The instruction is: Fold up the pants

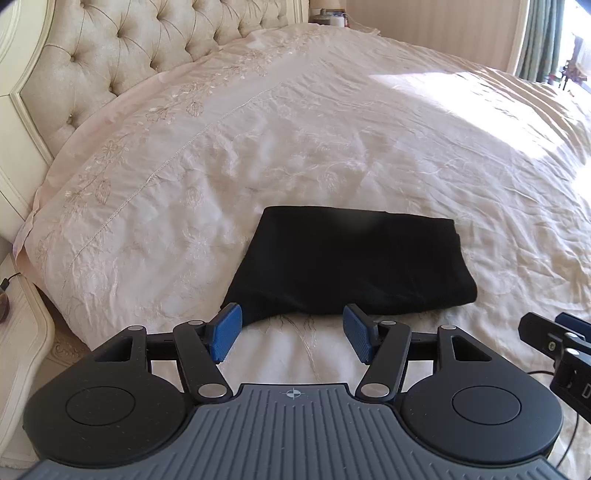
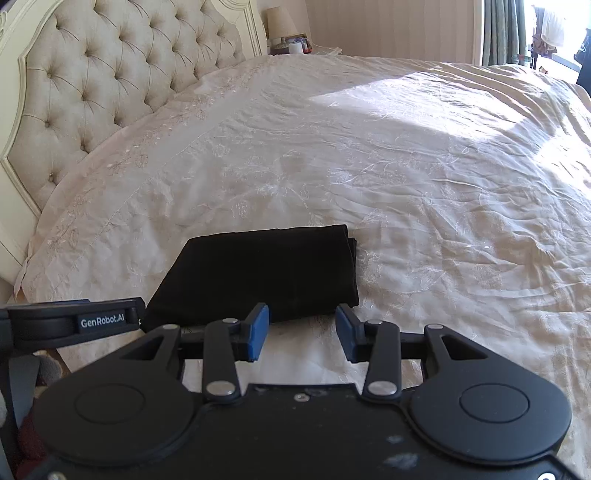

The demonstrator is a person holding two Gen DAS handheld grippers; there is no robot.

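Note:
The black pants (image 1: 351, 262) lie folded into a compact rectangle on the cream bedspread (image 1: 332, 129); the right wrist view shows them (image 2: 266, 273) too, with stacked layers at their right edge. My left gripper (image 1: 291, 330) hovers just short of the pants' near edge, blue pads wide apart, nothing between them. My right gripper (image 2: 302, 330) also stands open and empty, near the pants' near right corner. Each gripper shows in the other's view: the right one (image 1: 554, 343) at the far right edge, the left one (image 2: 74, 321) at the left edge.
A tufted cream headboard (image 2: 110, 74) runs along the left of the bed. A white nightstand (image 1: 22, 332) sits at the near left. A lamp and small items (image 2: 288, 37) stand on the far nightstand. Sunlight falls on the bedspread's right side (image 2: 424, 103); curtains (image 2: 506, 29) hang beyond.

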